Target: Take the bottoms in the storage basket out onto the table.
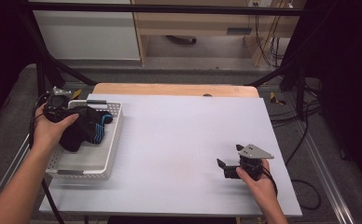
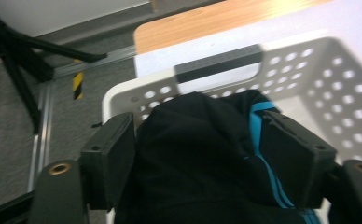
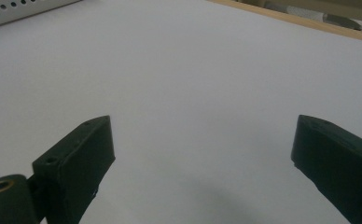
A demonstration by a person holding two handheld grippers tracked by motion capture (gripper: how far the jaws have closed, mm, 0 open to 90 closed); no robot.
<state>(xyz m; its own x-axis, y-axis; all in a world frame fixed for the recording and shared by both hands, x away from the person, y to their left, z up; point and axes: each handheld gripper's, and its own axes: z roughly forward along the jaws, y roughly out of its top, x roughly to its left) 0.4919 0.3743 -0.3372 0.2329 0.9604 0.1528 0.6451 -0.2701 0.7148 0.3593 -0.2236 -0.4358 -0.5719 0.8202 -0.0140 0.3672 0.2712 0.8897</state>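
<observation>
L gripper (image 2: pixel 198 154) jaws pressed on black sock bundle w/ blue stripes (image 2: pixel 193 154), over white perforated basket (image 2: pixel 309 70); grey floor at left.

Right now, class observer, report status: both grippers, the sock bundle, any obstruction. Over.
Left gripper shut on black sock bundle over the white basket. Right gripper open, over bare mat. Nothing in the way.
</observation>
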